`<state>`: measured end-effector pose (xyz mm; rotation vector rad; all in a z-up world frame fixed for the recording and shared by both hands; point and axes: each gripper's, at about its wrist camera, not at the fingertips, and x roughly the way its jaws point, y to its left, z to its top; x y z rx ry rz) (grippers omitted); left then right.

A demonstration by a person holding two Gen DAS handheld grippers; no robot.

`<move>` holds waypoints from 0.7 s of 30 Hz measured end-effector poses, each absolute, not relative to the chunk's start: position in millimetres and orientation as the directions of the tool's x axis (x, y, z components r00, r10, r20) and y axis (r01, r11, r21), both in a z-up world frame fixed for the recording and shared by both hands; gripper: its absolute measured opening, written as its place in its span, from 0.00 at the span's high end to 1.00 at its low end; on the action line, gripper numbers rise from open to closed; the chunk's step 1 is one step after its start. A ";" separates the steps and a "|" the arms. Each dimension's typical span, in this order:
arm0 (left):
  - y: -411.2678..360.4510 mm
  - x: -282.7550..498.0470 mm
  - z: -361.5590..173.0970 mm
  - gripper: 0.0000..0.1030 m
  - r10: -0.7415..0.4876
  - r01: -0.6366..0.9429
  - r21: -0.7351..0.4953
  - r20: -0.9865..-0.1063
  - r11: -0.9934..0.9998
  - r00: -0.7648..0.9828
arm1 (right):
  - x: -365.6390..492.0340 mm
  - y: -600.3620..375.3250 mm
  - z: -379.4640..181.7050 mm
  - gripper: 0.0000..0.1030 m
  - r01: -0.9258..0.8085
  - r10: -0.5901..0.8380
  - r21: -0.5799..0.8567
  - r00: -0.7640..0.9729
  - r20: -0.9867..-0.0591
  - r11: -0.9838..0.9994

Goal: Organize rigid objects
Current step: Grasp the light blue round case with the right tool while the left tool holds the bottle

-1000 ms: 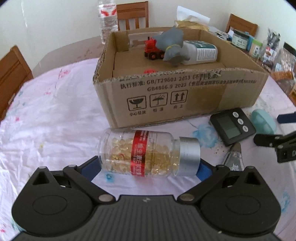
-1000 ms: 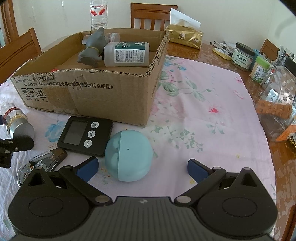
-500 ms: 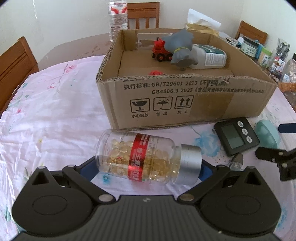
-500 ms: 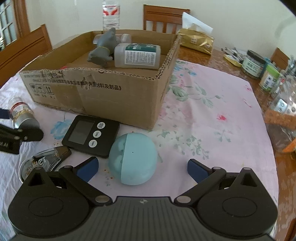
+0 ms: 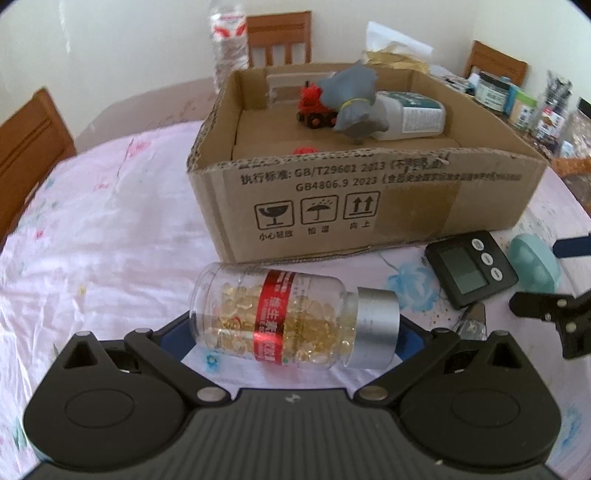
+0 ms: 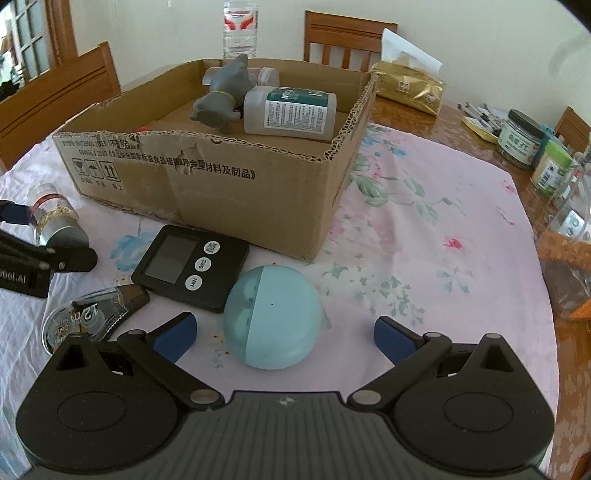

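A clear capsule bottle [image 5: 280, 317] with a red label and a silver cap lies crosswise between the fingers of my left gripper [image 5: 291, 332], which is shut on its two ends. It hangs tilted just in front of the cardboard box [image 5: 369, 206]. The box holds a grey toy animal [image 5: 354, 99], a white bottle [image 5: 410, 114] and a red toy train [image 5: 312, 103]. My right gripper [image 6: 284, 338] stands open around a pale blue round case [image 6: 271, 317] on the tablecloth, its pads apart from the case on both sides.
A black digital timer [image 6: 188, 266] and a correction-tape dispenser [image 6: 92, 317] lie between the two grippers. Jars and containers [image 6: 521, 140] crowd the table's right edge. A gold tissue pack [image 6: 410, 88] and a water bottle [image 6: 240, 29] stand behind the box. Wooden chairs ring the table.
The left gripper has risen a little with the capsule bottle, which now tilts cap-end down. The right gripper has drifted slightly and stays open around the blue case.
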<state>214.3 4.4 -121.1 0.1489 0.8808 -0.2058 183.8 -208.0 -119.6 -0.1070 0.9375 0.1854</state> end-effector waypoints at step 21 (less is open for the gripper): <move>17.5 215.8 -121.6 0.00 -0.195 0.308 0.004 -0.768 0.951 0.611 | 178.9 -198.3 -109.4 0.37 -0.223 0.125 -0.010 0.581 -0.804 0.975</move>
